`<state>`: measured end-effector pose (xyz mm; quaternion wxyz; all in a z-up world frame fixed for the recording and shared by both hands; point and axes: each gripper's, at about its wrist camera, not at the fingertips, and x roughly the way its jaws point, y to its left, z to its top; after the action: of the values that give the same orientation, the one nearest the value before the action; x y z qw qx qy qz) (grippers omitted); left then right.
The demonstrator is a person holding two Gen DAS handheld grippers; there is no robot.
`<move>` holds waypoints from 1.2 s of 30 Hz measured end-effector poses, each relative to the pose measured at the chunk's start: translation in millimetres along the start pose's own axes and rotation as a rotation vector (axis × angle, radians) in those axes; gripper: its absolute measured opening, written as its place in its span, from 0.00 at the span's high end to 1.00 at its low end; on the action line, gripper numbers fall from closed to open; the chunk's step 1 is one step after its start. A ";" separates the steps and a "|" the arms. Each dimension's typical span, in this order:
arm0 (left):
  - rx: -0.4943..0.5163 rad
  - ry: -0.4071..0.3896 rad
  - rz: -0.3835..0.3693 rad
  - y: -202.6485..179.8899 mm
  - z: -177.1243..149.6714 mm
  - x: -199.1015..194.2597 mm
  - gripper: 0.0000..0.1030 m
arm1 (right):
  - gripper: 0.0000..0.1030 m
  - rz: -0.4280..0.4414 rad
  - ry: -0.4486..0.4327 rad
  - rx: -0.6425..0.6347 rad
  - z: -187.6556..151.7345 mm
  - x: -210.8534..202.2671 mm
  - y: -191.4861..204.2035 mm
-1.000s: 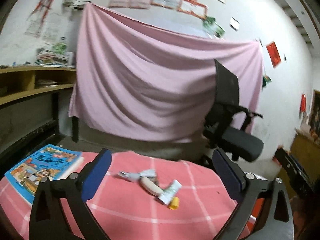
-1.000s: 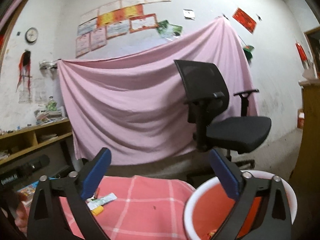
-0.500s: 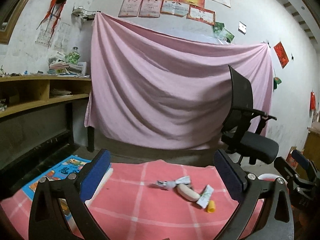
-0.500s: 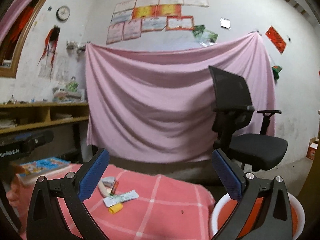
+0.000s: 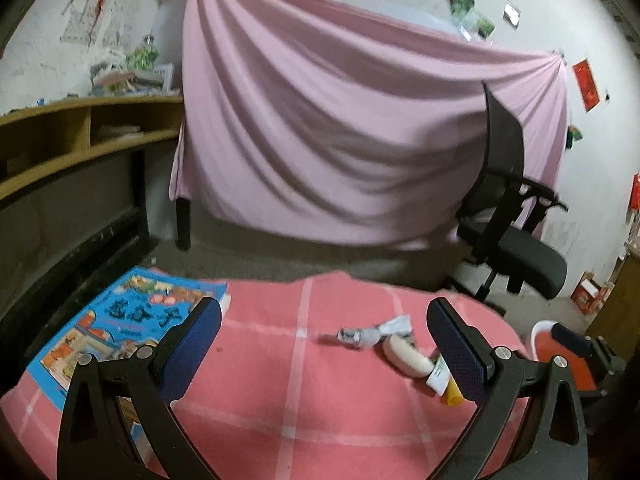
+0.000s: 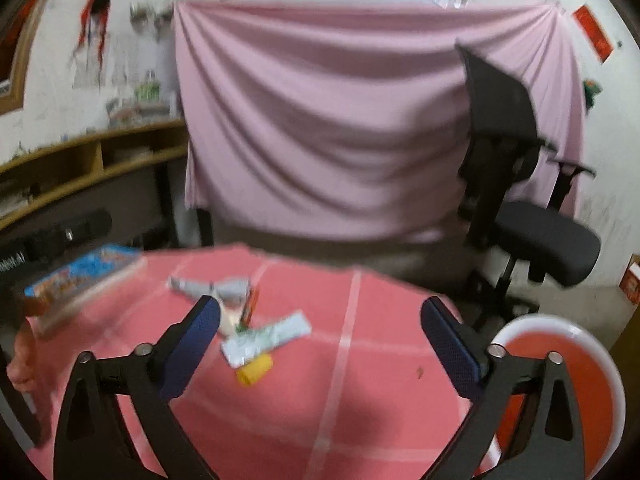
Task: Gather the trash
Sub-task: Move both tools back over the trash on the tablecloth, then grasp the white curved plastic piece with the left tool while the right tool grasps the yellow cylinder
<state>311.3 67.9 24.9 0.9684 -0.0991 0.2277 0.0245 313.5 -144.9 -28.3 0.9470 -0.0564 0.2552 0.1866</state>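
Both cameras have tipped downward since half a second ago: more of the pink checked cloth fills the lower frame, wall posters pushed to the top edge. My left gripper is spread wide, nothing between its pads; right gripper likewise released and empty. Trash pile sits lower centre-right in the left view: crumpled wrapper, cream oval piece, yellow cap beside the right finger. In the right view the sachet now lies left of centre, nearer than before. Red basin lower right; book lower left.
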 end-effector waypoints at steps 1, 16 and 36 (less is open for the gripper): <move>0.000 0.023 0.002 -1.5 -1.4 4.2 0.03 | 0.13 0.011 0.028 0.000 -0.7 4.1 0.3; -0.036 0.283 -0.144 -22.3 -15.5 51.9 0.44 | 0.55 0.162 0.301 0.003 -11.4 46.9 3.5; -0.057 0.447 -0.214 -59.0 -11.9 105.9 0.74 | 0.86 0.148 0.335 0.070 -12.5 51.7 -19.7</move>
<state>406.4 8.0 -22.1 0.8878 -0.1529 0.4238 -0.0943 356.6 -148.9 -65.0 0.8762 -0.0349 0.4193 0.2349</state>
